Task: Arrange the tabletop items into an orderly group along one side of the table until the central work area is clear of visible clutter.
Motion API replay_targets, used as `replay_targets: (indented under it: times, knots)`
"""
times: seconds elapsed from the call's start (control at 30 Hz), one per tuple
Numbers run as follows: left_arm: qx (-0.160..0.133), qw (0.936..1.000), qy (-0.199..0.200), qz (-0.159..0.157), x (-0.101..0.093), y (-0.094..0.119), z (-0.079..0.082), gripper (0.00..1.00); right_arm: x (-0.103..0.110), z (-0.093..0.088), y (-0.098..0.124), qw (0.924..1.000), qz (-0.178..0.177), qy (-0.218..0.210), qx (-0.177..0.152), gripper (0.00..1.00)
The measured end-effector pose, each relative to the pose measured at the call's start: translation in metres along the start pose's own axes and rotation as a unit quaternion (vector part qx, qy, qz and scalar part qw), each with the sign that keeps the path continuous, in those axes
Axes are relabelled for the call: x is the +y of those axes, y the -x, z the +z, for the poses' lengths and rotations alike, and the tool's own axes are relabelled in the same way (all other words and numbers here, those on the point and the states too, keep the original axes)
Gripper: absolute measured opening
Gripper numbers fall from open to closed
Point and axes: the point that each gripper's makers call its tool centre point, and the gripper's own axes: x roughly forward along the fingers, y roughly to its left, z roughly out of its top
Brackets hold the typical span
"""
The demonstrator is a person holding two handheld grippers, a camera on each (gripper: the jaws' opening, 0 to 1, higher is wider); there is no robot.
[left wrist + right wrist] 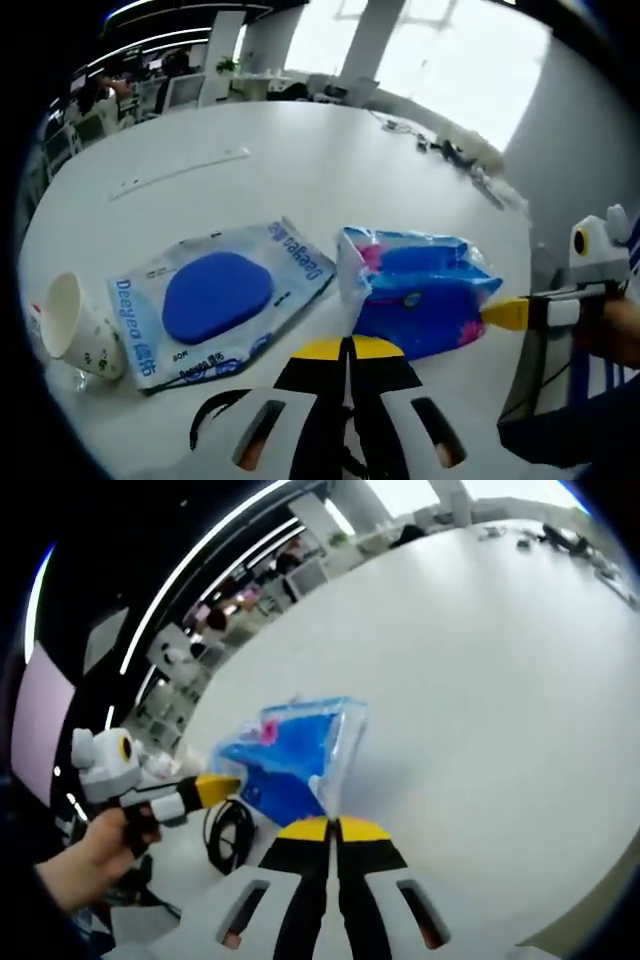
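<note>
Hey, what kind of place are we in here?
Probably an open-plan office: a big white table holds the items, desks with chairs and monitors stand behind it, and long strip lights run overhead.

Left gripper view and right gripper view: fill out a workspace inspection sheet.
Surface: white round table, mostly bare.
Job's things: blue plastic tissue pack; flat wipes pack with blue oval lid; white paper cup on its side.
Clutter: clear strip.
Grippers: left gripper and right gripper shut, tips at the tissue pack's ends.
Cables: black cable loop; more cables at far edge.
Surroundings: office desks, windows.
</note>
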Motion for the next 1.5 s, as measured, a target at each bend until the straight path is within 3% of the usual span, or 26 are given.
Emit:
replay_targets:
  times: [0.4,0.63,0.93,1.03,1.23,1.5]
  knots:
    - [-0.019,0.9994,0.016,0.023,-0.021,-0.019,0.018,0.00,-0.030,0.037,-0.002,0.9996,0.013,0.023,0.014,0.00]
    - [-0.029,0.9973,0.040,0.054,-0.019,-0.033,0.031,0.00,-0.039,0.061,-0.016,0.9979,0.044,0.039,0.029,0.00]
    - [-0.035,0.9943,0.063,0.078,-0.021,-0.053,0.050,0.00,-0.053,0.093,-0.033,0.9935,0.058,0.085,0.050,0.00]
    - [-0.022,0.9932,0.068,0.092,-0.019,-0.060,0.051,0.00,-0.055,0.104,-0.039,0.9926,0.060,0.091,0.053,0.00]
    - [-0.015,0.9868,0.115,0.113,-0.015,-0.071,0.051,0.00,-0.060,0.113,-0.055,0.9918,0.058,0.097,0.060,0.00]
    - [-0.008,0.9838,0.131,0.123,-0.005,-0.078,0.050,0.00,-0.063,0.109,-0.069,0.9910,0.060,0.093,0.076,0.00]
